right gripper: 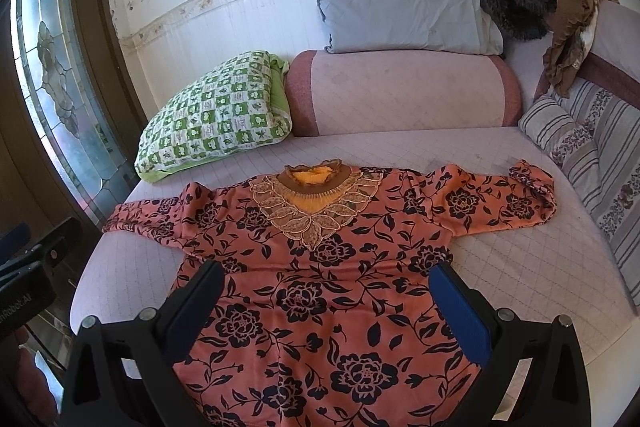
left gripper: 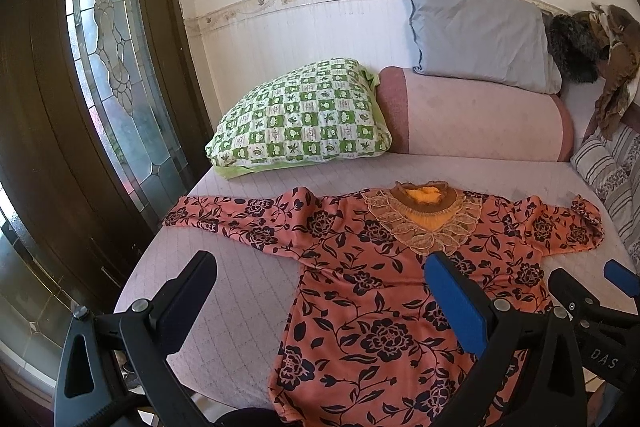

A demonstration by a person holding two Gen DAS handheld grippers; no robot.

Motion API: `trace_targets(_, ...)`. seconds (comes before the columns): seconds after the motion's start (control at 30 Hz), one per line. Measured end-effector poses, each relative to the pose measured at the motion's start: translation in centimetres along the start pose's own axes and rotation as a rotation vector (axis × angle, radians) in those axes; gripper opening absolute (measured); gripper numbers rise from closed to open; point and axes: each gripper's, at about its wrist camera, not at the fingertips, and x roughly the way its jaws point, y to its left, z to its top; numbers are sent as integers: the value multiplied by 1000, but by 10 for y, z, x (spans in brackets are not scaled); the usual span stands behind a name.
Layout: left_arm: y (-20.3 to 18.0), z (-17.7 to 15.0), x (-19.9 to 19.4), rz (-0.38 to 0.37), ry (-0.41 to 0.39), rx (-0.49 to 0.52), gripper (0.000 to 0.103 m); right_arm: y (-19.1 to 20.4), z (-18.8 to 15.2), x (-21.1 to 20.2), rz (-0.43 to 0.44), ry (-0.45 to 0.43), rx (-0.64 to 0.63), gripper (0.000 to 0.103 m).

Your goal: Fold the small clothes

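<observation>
Right wrist view: floral top point(right gripper: 320, 267) lies flat beyond parted jaws.

Blouse point(right gripper: 320, 291) soft matt cloth, lace collar point(right gripper: 316, 211); quilted bedcover point(right gripper: 520, 267); glossy wooden door point(left gripper: 36, 131).

Blouse point(right gripper: 320, 267) orange, black floral – pillow point(right gripper: 212, 115) green-white check – cushion point(right gripper: 400, 7) grey-blue.

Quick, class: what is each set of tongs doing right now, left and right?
Left tongs: open, holding nothing.
Right tongs: open, above the floral top, holding nothing.
</observation>
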Motion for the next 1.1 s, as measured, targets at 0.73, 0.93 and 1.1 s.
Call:
trace_targets(0.73, -62, -21, 184, -110, 309, -4, 103, -143, 9, 139, -87, 111, 265, 103)
trace_targets(0.93, -105, -39, 255, -170, 346, -27, 103, -304, -1, 190, -138, 74, 688, 102)
trace_targets(1.1, -112, -52, 272, -185, 281, 27, 103, -390, 10, 203, -377, 37, 730, 99)
